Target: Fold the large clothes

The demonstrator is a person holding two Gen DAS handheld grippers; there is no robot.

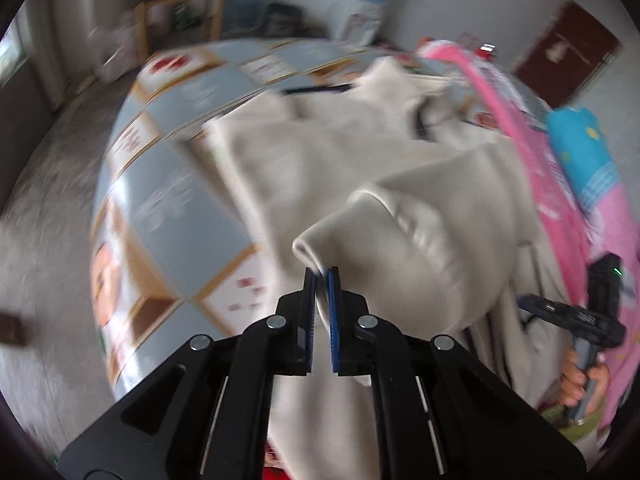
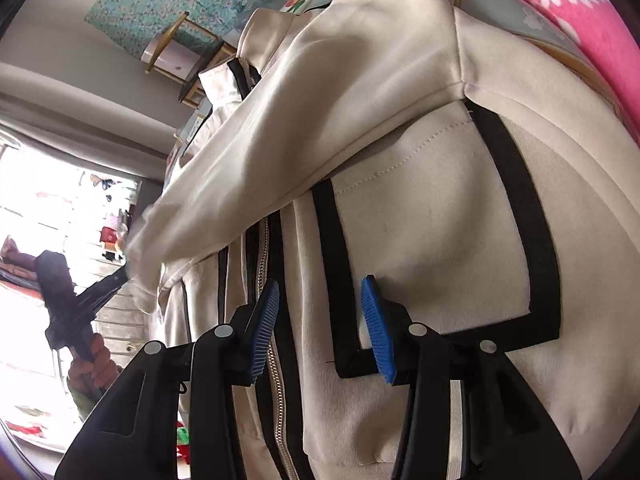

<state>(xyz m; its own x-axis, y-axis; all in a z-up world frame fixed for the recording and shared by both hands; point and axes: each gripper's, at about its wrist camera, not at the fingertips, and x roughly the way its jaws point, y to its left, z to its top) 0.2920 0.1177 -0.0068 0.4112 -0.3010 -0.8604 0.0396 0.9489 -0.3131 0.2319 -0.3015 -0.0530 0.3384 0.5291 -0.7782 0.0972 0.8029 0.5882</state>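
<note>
Pretty crowded spot: the cream jacket is spread on a bed with a blue-grey patterned cover, and a pink blanket is bunched right along the jacket's far side, with a turquoise cloth on top of that. There's a wooden stool back by the wall. The left gripper is pinched tight on the cuff of one sleeve, which is lifted and drawn across the jacket's body, so the sleeve runs slantwise over the front. From the right wrist camera, the jacket's zipper runs straight away from the lens, so the long axis points away toward the collar. The right gripper has its blue pads spread apart, hovering just over the front between the zipper and the black-trimmed pocket, holding nothing.
</note>
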